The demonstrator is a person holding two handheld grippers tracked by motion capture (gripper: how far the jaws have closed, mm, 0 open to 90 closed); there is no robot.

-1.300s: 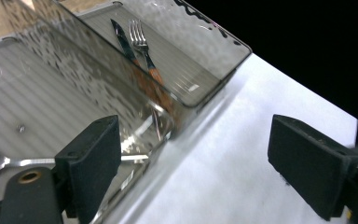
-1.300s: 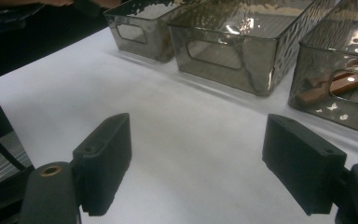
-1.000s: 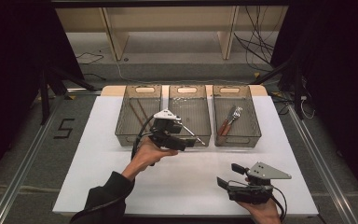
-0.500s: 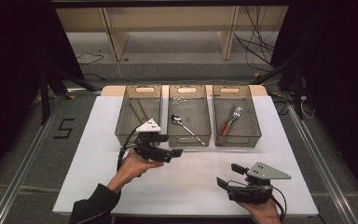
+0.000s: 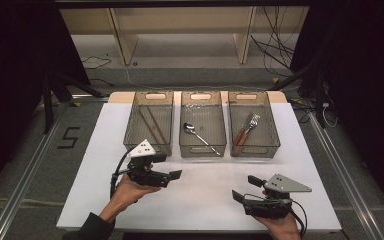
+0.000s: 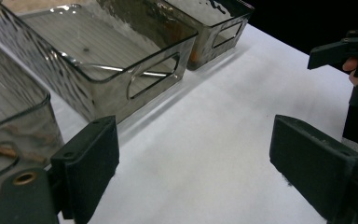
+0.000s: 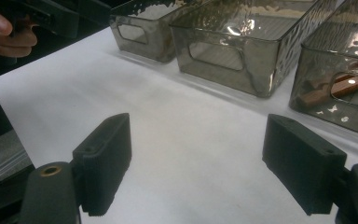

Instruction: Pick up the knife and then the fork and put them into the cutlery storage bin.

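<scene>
1. Bins stand in a row at the far side of the white table point(image 5: 205, 200), three of them, smoky and see-through: left bin point(image 5: 149, 121), middle bin point(image 5: 203, 124), right bin point(image 5: 253, 122).
2. Two brown sticks point(image 5: 150, 124) lie in the left bin; what they are is too small to tell.
3. A spoon point(image 5: 200, 137) lies slantwise in the middle bin, bowl toward the far left.
4. A fork point(image 5: 247, 128) with a reddish handle lies in the right bin; there may be a second piece beside it, but I cannot tell.
5. The left gripper point(image 5: 172, 176) is held in the left hand point(image 5: 127, 192) just before the left bin, above the table, pointing to the person's right. In the left gripper view its jaws stand wide apart with nothing between them, only the white top below.
6. The right gripper point(image 5: 240, 192) is held in the right hand point(image 5: 280, 227) near the front edge, well apart from the bins, pointing left. In the right gripper view its jaws are likewise spread wide and hold nothing.
7. The two grippers face each other, well apart.
</scene>
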